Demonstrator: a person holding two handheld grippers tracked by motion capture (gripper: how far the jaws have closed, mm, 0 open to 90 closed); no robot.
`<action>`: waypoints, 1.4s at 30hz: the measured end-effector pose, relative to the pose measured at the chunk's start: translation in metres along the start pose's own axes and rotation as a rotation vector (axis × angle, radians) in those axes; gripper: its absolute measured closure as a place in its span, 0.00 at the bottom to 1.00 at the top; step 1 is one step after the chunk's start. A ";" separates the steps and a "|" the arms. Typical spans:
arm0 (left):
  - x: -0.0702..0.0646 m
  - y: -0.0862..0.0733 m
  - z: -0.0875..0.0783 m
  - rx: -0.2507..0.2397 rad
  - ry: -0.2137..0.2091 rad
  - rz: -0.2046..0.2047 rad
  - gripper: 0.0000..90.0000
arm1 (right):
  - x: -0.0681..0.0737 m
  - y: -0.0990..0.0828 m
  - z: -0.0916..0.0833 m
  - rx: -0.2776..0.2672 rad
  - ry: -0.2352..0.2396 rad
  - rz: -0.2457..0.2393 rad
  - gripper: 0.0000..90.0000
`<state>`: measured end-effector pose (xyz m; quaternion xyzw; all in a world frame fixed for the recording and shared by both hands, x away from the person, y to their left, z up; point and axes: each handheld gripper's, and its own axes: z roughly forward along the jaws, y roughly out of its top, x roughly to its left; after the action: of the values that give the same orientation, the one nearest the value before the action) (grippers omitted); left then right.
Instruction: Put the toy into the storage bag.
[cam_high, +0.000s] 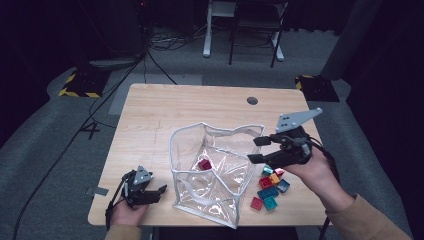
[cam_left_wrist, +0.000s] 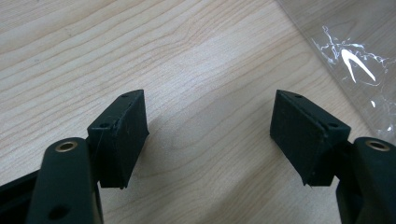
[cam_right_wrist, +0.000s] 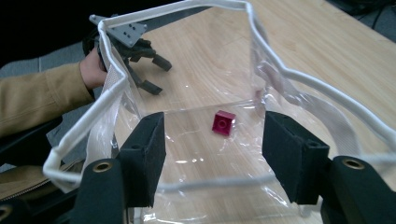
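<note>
One red brick (cam_right_wrist: 223, 122) lies inside the clear bag (cam_right_wrist: 299, 79), beyond the right hand-held gripper (cam_right_wrist: 212, 151), whose jaws are wide and empty.

High view: fixed overhead, facing forward and down on the light wooden table (cam_high: 150, 115). Left gripper view: close above bare tabletop. Right gripper view: looks into the clear white-rimmed plastic bag (cam_right_wrist: 187, 14), also in the high view (cam_high: 215, 170).
</note>
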<state>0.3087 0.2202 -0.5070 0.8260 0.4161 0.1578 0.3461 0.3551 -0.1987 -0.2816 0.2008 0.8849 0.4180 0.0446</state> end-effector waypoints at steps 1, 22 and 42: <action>0.000 0.000 0.000 0.000 0.000 0.000 0.31 | -0.002 -0.006 -0.007 -0.016 -0.009 0.009 0.44; 0.012 -0.004 -0.004 -0.004 -0.003 0.002 0.31 | -0.076 -0.121 -0.007 -0.024 -0.294 0.251 0.43; 0.012 -0.003 -0.003 -0.004 0.003 -0.005 0.30 | -0.113 -0.169 0.075 0.209 -0.389 0.341 0.51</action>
<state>0.3122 0.2321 -0.5074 0.8241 0.4182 0.1590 0.3475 0.4230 -0.2849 -0.4685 0.4266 0.8515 0.2794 0.1216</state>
